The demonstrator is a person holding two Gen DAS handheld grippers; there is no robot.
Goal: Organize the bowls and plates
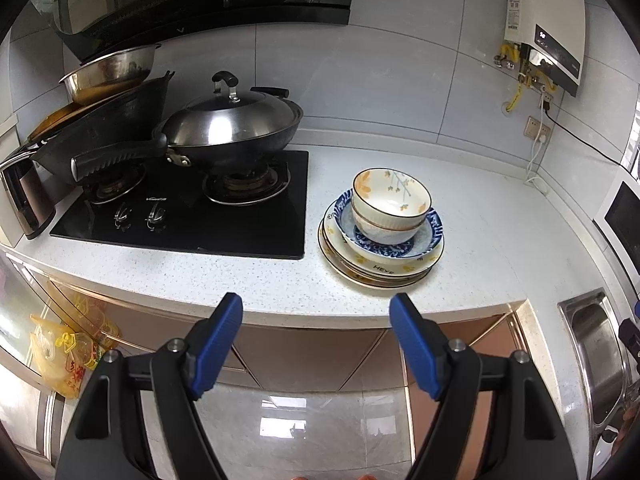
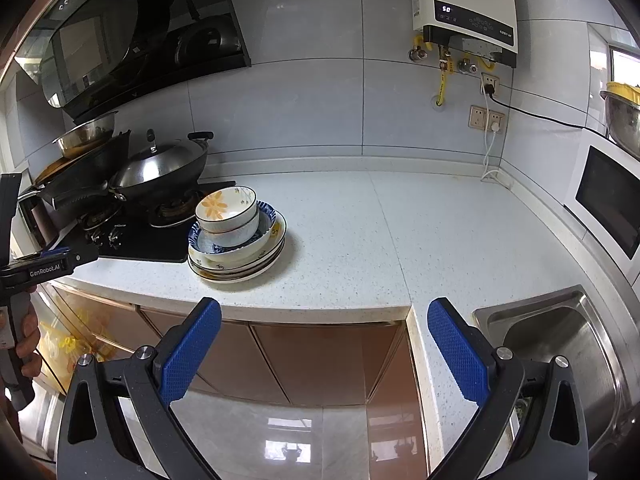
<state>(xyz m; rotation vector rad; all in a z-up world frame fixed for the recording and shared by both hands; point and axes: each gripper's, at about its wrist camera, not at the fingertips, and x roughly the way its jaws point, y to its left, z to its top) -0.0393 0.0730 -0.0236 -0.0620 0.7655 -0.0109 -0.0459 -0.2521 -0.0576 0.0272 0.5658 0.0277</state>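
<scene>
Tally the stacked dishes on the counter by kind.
Small bowls: 2, nested
Blue-patterned deep dish: 1
Flat plates: at least 2; the lower rims overlap too closely to separate
Total: at least 5

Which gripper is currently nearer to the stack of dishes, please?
Left. The left gripper faces the stack of dishes across the counter edge; the right gripper sits off toward the sink.
</scene>
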